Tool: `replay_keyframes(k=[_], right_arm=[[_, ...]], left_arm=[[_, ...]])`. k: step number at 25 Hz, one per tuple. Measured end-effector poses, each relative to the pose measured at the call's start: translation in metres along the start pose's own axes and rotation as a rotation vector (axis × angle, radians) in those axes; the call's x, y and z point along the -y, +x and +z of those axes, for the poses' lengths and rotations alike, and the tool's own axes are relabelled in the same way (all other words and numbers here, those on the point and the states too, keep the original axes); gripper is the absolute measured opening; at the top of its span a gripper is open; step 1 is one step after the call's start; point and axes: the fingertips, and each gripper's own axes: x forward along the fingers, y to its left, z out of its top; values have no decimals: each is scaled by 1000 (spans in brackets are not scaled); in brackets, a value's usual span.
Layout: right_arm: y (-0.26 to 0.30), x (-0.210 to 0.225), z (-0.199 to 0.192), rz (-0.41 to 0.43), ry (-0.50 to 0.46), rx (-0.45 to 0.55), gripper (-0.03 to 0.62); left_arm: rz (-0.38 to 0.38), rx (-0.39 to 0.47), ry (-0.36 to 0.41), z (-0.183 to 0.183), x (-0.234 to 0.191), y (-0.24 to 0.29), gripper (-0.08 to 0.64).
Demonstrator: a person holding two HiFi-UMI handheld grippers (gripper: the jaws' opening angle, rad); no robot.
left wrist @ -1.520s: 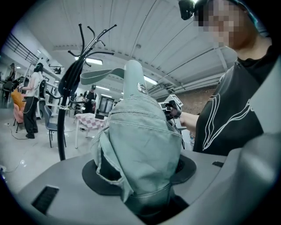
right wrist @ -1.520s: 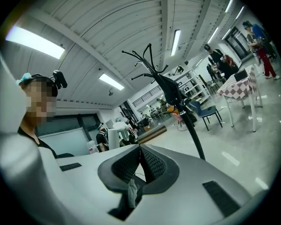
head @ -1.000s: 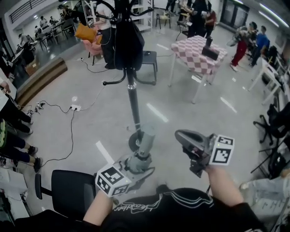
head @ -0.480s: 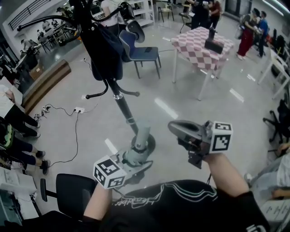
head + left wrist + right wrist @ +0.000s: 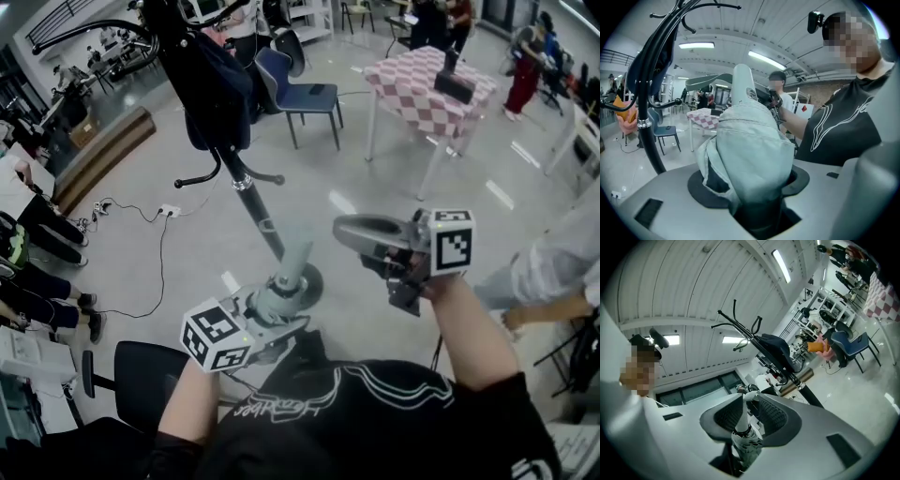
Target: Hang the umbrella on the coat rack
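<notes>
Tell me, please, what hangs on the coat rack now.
A dark garment hangs from the top of the coat rack and drapes down its pole. It covers the upper pole and some hooks, so whether anything else hangs beneath cannot be seen.

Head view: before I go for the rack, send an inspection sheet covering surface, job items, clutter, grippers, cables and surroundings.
Surface: glossy grey floor; no table is in use for the job.
Job's things: the coat rack stands ahead with a dark bag hanging on it. The folded pale umbrella is not yet hung.
Clutter: a black office chair is close at the left. A blue chair and a checkered table stand beyond the rack.
Grippers: the left gripper is shut on the umbrella. The right gripper has just been opening its jaws; a pale part, seemingly of the umbrella, stands between them unclamped.
Cables: a power strip and a black cable lie on the floor.
Surroundings: bystanders at the left edge; a pale sleeve at the right.
</notes>
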Motion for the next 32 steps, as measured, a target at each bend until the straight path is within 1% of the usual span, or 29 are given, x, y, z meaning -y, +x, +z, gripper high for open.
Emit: replay_keyframes(k=[1, 4, 6, 8, 12, 15, 17, 19, 22, 24, 27, 29, 32], right_arm=[[2, 0, 2, 14, 8, 0, 106], [4, -3, 10, 24, -28, 1, 135], [3, -2, 11, 11, -49, -20, 156], [3, 3, 10, 16, -43, -53, 168], [10, 7, -3, 131, 18, -154, 169], [12, 13, -7, 203, 99, -159, 169], [15, 13, -13, 258, 138, -179, 169], [20, 12, -18, 293, 151, -212, 169], [26, 15, -16, 320, 170, -230, 164], [29, 15, -12, 325, 158, -227, 144], [31, 19, -5, 280, 68, -199, 67], [32, 23, -1, 230, 4, -171, 57], [34, 29, 5, 186, -31, -124, 55]], left_arm=[[2, -9, 18, 0, -1, 1, 259], [13, -48, 64, -2, -2, 4, 259], [14, -77, 88, -4, -3, 5, 259], [10, -102, 115, -6, -6, 5, 259], [-9, -129, 156, -9, -7, 8, 259], [-48, -151, 177, -16, -1, 9, 259], [-58, -171, 191, -22, -1, 9, 259], [-58, -184, 200, -24, -5, 10, 259], [-62, -187, 191, -23, -12, 10, 259], [-62, -185, 172, -23, -16, 11, 259], [-63, -173, 142, -21, -23, 12, 259], [-68, -154, 122, -20, -26, 12, 259], [-64, -132, 98, -18, -33, 13, 259]])
